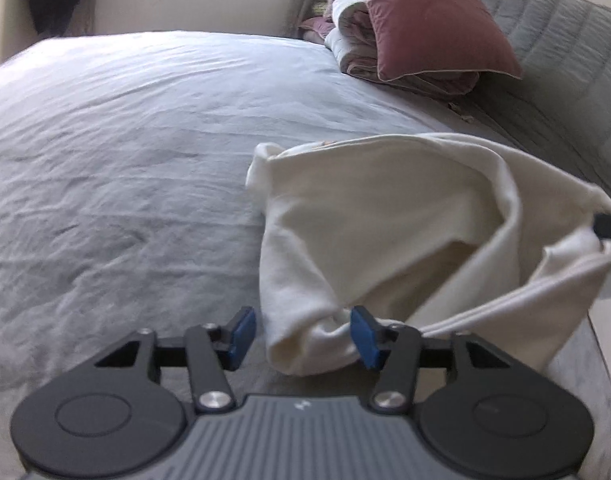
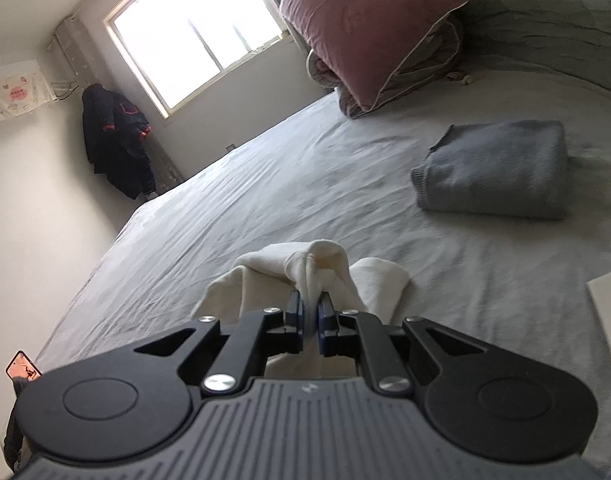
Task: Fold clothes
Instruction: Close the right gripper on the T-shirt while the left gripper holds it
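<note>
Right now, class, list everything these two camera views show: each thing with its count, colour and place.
cream garment: one, cream, near bed edge, bunched and lifted
folded grey garment: one, grey, on bed to the right
bed sheet: one, pale grey, covering the bed
pillow: one, dusty pink, on folded bedding at the bed's head
window: one, bright, far wall
dark coat: one, black, hanging in the corner
left gripper: one, black, blue pads, jaws apart around cream cloth
right gripper: one, black, jaws shut on cream cloth
</note>
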Demonstrator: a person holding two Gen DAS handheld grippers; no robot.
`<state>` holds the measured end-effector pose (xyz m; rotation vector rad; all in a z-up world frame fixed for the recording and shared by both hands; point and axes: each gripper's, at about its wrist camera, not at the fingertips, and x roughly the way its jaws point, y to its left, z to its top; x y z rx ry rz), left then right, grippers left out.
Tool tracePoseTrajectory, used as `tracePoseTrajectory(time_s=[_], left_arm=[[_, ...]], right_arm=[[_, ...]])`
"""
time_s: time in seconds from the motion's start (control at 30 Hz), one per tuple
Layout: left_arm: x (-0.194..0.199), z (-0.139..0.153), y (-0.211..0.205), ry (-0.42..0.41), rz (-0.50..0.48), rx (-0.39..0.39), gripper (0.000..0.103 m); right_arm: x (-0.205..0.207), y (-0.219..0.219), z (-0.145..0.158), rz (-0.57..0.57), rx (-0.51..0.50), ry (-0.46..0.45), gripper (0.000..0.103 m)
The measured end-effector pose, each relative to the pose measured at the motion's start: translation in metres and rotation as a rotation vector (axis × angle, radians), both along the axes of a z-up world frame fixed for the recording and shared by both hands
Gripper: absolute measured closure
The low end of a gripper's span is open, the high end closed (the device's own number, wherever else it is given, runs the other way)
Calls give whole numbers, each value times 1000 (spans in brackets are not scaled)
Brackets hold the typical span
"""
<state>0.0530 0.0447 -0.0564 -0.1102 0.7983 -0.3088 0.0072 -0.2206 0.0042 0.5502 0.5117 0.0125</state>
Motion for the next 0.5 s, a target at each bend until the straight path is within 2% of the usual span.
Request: tracePoseTrajectory(time_s=[0.03, 0.1, 0.23, 0.33, 0.5], left_arm=[[1, -1, -2, 5, 1, -6, 78], [1, -1, -7, -1, 7, -9, 95], [-15, 14, -16, -125, 42, -11, 97], [-33, 35, -15, -229, 43, -42, 97], [-50, 60, 2, -324, 98, -117, 98]], right_arm=[[-2, -3, -1, -4, -1, 2, 93], [-3, -7, -4, -10, -2, 14, 93], [-6, -11, -7, -25, -26, 26, 93], [-7, -15, -7, -46, -42, 23, 93], [-10, -21, -3, -80, -59, 1, 93]])
